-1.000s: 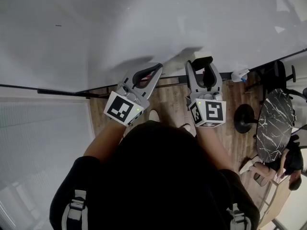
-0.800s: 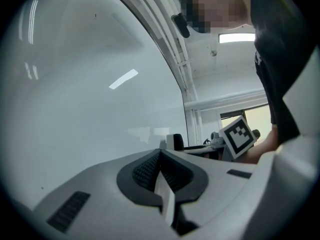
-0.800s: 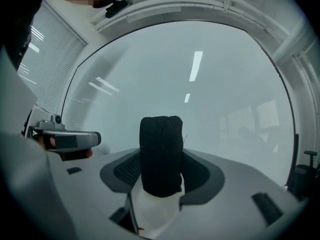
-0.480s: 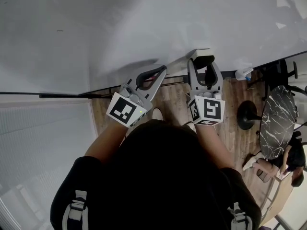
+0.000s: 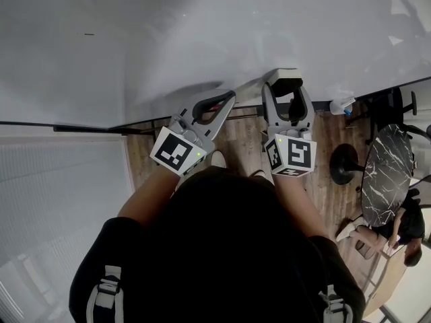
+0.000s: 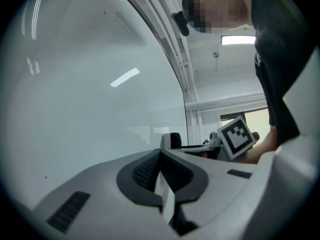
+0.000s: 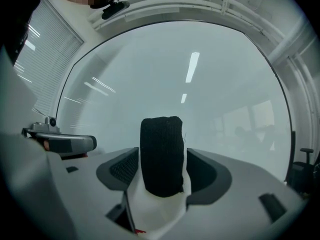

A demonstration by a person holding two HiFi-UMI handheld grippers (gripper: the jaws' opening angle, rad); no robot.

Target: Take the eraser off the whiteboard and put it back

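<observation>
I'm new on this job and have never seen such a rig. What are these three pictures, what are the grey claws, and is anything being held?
There is no robot here. A person stands at a large white whiteboard with a grey hand-held two-jaw gripper in each hand. The head view looks down from a camera on the person's head. The other two views ride on the grippers and look along their jaws. The left gripper is shut and empty. The right gripper has a white eraser with black felt between its jaws, close to the board. Those jaws have just been opening, and the pads seem not to press on it.
</observation>
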